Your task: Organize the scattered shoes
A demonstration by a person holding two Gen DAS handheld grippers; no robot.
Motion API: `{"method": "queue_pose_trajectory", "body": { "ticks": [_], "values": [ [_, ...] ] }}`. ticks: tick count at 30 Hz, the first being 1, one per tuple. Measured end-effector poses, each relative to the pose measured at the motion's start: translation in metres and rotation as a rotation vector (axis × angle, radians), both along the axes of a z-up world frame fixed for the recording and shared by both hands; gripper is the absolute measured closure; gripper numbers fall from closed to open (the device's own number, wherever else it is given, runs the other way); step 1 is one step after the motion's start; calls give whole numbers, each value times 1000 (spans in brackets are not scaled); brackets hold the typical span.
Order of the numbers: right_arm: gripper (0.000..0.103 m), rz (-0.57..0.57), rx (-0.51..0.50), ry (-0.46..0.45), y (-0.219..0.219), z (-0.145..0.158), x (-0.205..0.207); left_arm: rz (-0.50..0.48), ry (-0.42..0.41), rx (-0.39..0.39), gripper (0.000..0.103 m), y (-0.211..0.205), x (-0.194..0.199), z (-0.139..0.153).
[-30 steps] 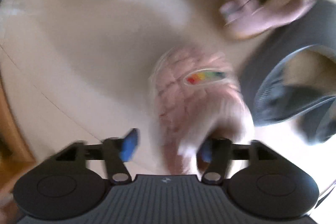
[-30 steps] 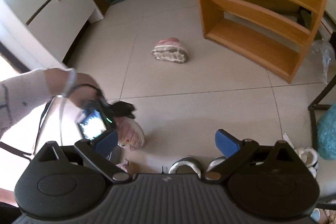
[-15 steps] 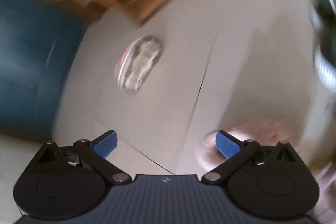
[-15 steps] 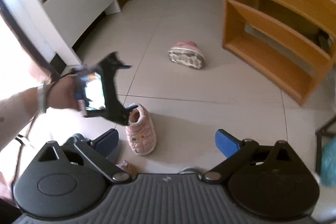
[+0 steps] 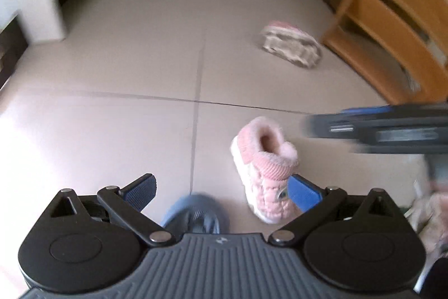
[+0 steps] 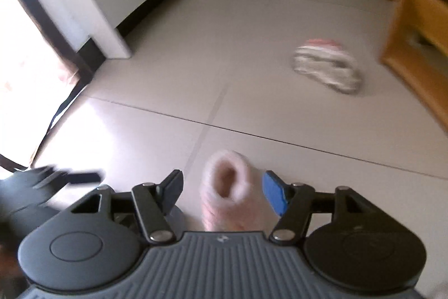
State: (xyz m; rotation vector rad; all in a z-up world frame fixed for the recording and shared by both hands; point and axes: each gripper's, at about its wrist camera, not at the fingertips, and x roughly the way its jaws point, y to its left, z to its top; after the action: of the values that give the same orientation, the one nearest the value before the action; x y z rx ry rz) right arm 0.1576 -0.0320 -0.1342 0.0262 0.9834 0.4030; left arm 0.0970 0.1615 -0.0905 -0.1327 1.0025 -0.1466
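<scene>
Since a moment ago the right gripper (image 6: 222, 192) has swung down over the fluffy pink quilted bootie (image 6: 226, 195), which now stands upright on the beige floor tiles (image 6: 168, 52). Its jaws have just been closing and bracket the cuff, though gaps still show on both sides, so nothing is gripped yet. The left gripper (image 5: 221, 191) has let go and lifted clear, jaws wide and empty. A second pink shoe, tipped sole-out (image 5: 291, 45), lies near the wooden shoe rack (image 5: 392, 27), probably the destination.
</scene>
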Motion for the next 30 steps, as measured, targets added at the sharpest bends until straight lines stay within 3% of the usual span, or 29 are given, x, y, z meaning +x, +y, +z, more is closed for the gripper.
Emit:
{"method": "queue_pose_trajectory", "body": {
  "ticks": [1,2,5,8,10,12,15,18,20,23,26,30],
  "values": [
    [71,35,-17,8,14,-10,7,0,-17,14,0,4,-6,6],
    [78,74,-51,34,28,-21,14,-4,-34,32,0,8,-13,11],
    [85,157,-164,112,55,-49,23,-71,-66,112,0,16,-20,25],
    [88,219,-269,102,71,-66,25,-86,-121,174,0,26,-25,32],
    [95,246,-298,100,78,-70,30,-70,-131,188,0,31,-29,26],
    [95,266,-313,101,78,-75,33,-17,-83,154,0,38,-31,15],
    [96,286,-320,99,78,-80,35,53,4,31,0,47,-23,-12],
    [92,267,-322,96,79,-79,36,58,13,-15,0,49,-23,-19],
    [77,242,-290,126,80,-76,38,58,10,-15,0,51,-23,-18],
    [75,172,-210,209,77,-71,46,56,4,-9,0,58,-22,-16],
    [75,170,-176,216,78,-71,41,73,-11,5,0,68,-23,-12],
    [75,197,-323,139,92,-70,28,103,-29,13,0,81,-24,-11]
  ]
}}
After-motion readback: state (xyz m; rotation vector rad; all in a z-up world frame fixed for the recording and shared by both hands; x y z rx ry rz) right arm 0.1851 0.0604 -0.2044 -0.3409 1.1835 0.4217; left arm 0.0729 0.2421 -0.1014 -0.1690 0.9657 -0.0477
